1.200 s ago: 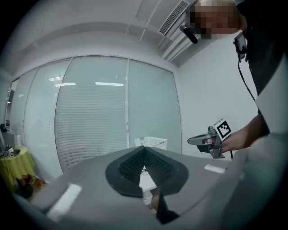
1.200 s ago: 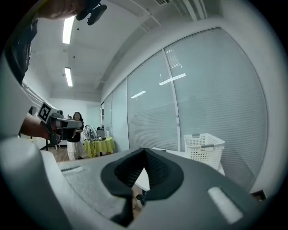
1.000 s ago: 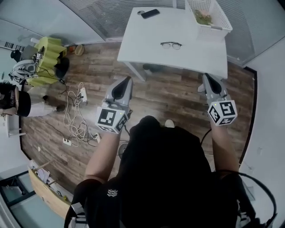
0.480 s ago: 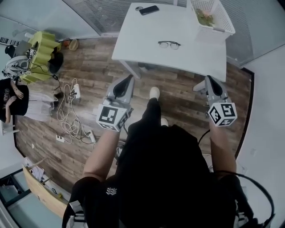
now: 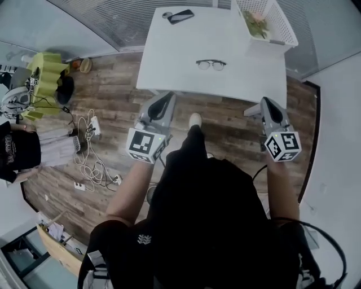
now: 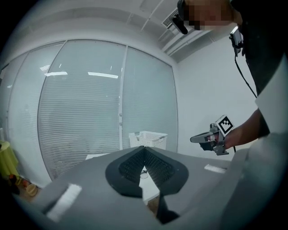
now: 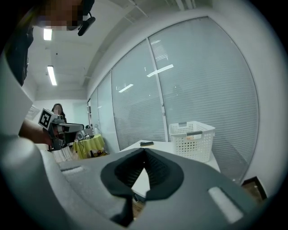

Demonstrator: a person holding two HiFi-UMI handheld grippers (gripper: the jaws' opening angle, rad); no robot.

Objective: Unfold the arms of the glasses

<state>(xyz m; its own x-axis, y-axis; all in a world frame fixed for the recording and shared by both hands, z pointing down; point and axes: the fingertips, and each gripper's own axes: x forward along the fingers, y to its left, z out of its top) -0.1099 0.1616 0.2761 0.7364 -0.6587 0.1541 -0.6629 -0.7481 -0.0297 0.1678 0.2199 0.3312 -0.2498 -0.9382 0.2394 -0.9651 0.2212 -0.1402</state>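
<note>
The black-framed glasses (image 5: 211, 64) lie on the white table (image 5: 169, 62), near its middle. Both grippers hang over the wooden floor, short of the table's near edge. My left gripper (image 5: 167, 98) points at the table's left part, jaws shut and empty. My right gripper (image 5: 265, 103) points at the right part, also shut with nothing held. In the left gripper view the pads meet at the left gripper's tip (image 6: 144, 147), and a sliver of the glasses (image 6: 143, 173) shows below it. In the right gripper view the right gripper (image 7: 144, 150) is likewise closed.
A white basket (image 5: 265, 22) stands at the table's far right corner and a dark phone (image 5: 180, 16) at the far edge. Cables (image 5: 90, 152) and a yellow-covered stand (image 5: 48, 70) are on the floor at left, beside a seated person (image 5: 22, 149). Glass walls with blinds lie behind the table.
The person has stepped toward the table, which now sits nearer in the head view. Both grippers moved forward and slightly down with them, still shut.
</note>
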